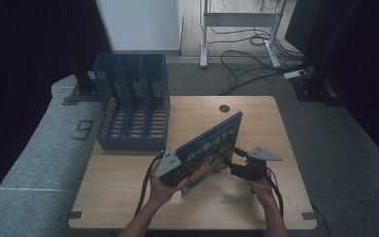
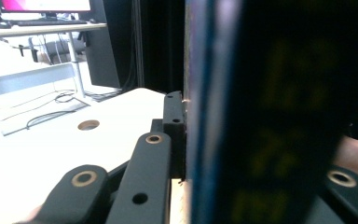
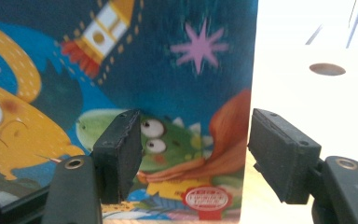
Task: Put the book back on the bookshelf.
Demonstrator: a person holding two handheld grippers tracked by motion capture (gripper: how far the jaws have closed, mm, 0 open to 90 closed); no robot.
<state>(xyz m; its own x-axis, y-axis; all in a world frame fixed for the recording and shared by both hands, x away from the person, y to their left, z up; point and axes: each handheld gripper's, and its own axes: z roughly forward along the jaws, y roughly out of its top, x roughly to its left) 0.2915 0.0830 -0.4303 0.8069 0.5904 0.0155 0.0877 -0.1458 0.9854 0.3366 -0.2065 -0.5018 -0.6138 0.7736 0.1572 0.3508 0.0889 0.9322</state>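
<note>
Picture book [image 1: 210, 148] stands tilted on its edge above the middle of the wooden table [image 1: 128, 197], just right of the blue file rack [image 1: 133, 101]. Left gripper [image 1: 177, 170] is clamped on the book's near lower corner; in the left gripper view one black pad presses flat against the cover [image 2: 261, 116]. Right gripper [image 1: 231, 159] faces the illustrated cover with its jaws apart, and in the right gripper view the book's edge [image 3: 168, 70] lies between them with neither pad pressing on it.
</note>
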